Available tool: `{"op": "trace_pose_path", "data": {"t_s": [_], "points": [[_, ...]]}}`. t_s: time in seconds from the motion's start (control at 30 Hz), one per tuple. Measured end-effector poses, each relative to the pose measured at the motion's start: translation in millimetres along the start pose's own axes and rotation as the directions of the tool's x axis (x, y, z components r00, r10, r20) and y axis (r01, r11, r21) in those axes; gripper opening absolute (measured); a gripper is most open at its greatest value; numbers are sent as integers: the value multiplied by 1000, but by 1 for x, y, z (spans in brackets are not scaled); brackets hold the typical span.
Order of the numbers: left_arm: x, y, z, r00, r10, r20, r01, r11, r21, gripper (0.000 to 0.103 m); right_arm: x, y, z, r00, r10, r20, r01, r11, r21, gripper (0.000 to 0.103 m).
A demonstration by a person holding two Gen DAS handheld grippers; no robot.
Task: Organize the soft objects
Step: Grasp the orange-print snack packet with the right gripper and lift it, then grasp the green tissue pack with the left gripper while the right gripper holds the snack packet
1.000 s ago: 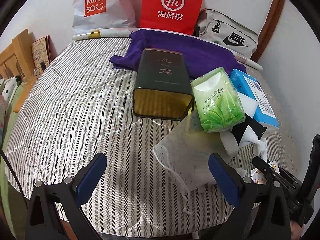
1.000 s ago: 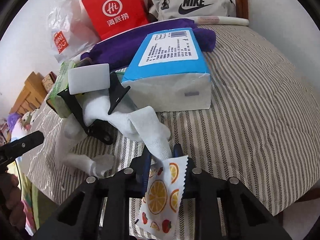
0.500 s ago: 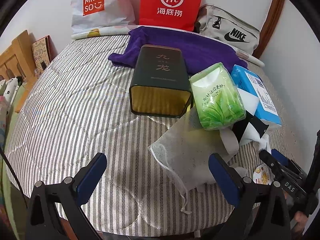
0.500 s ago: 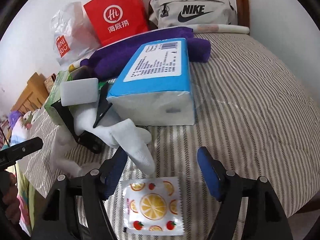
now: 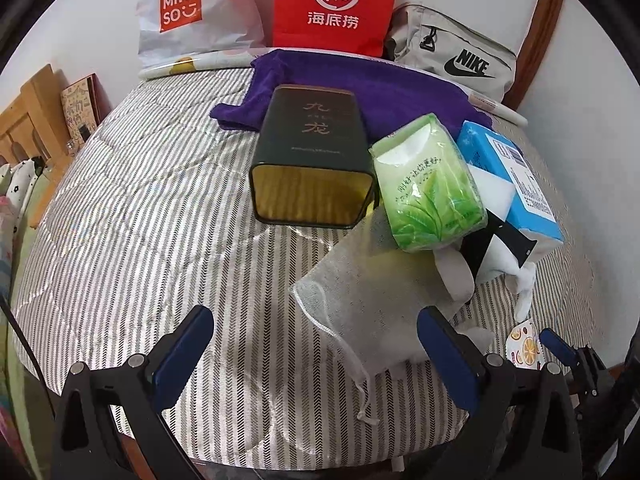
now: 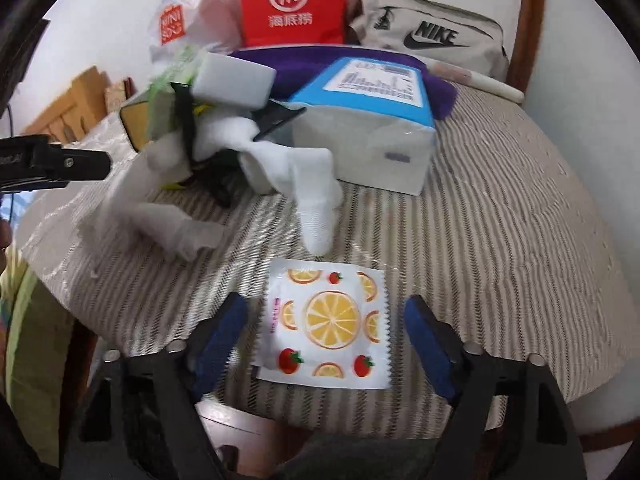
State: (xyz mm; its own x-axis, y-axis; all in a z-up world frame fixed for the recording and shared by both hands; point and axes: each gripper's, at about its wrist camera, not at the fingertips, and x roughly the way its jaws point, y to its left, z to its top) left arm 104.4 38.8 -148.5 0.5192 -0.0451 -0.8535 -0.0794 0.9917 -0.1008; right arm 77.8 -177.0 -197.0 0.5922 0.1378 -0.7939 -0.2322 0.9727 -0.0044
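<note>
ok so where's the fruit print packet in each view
Left wrist: fruit print packet at lower right, mostly hidden beyond the gripper finger.
Right wrist: it lies flat at bottom centre, between the open hand-held gripper's fingers.
Shared landmark: red Hi bag.

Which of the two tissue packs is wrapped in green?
The green leaf-printed tissue pack beside the dark rectangular tin; the other pack, the blue-topped tissue pack, lies farther right.

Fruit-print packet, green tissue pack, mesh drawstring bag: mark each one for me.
fruit-print packet (image 6: 328,326): right wrist view, on the big orange slice at its centre.
green tissue pack (image 5: 430,188): left wrist view, on the leaf-printed top face.
mesh drawstring bag (image 5: 368,296): left wrist view, on the middle of the grey mesh.
</note>
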Motion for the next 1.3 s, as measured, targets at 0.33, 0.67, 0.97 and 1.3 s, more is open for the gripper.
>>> {"op": "trace_pose_path", "data": {"t_s": [0.33, 0.67, 0.97, 1.3], "points": [[1, 2, 0, 1000, 15, -4, -15, 1000, -4, 102, -5, -12, -1, 1000, 8, 11, -8, 1000, -3, 36], [1, -4, 1, 998, -67, 20, 66, 997, 25, 102, -12, -24, 10, 997, 68, 44, -69, 997, 39, 30], [1, -13, 35, 964, -255, 79, 256, 967, -5, 97, -16, -34, 23, 995, 68, 70, -71, 996, 45, 30], [38, -14, 53, 899, -438, 22, 436, 887, -153, 85, -10, -52, 27, 996, 60, 59, -65, 995, 78, 30]]}}
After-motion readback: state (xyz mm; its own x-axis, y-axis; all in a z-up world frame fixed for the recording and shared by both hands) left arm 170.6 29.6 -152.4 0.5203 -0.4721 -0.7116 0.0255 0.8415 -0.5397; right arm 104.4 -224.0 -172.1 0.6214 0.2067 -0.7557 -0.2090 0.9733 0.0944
